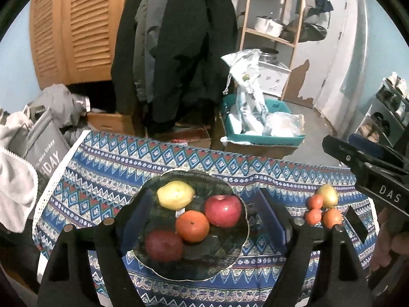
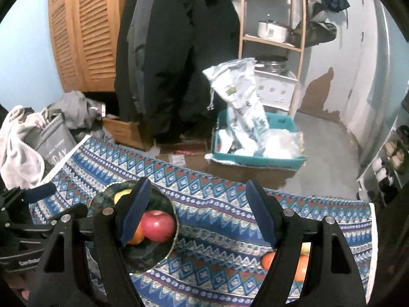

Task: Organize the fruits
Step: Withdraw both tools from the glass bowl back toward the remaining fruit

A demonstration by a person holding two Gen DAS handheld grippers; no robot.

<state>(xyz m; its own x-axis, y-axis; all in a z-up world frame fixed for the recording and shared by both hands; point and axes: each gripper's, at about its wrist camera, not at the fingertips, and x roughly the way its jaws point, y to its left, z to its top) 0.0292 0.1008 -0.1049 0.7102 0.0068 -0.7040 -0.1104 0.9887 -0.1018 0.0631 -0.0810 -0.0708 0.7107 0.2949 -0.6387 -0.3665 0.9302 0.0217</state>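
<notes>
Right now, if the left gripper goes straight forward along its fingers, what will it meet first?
Probably the orange on the glass plate: it lies centred between the open left gripper fingers, though depth is unclear.

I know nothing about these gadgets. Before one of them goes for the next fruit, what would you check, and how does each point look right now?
1. Left tool empty, jaws apart: ok.
2. Right tool empty, jaws apart: ok.
3. Fruit left to move: ok; a cluster of three small oranges and a yellow-green fruit sits on the tablecloth.
4. Room on the plate: ok; bare glass shows in front of the red apple, orange, yellow fruit and dark red fruit.
5. Loose cluster clear of the table's edge: cannot tell.
</notes>
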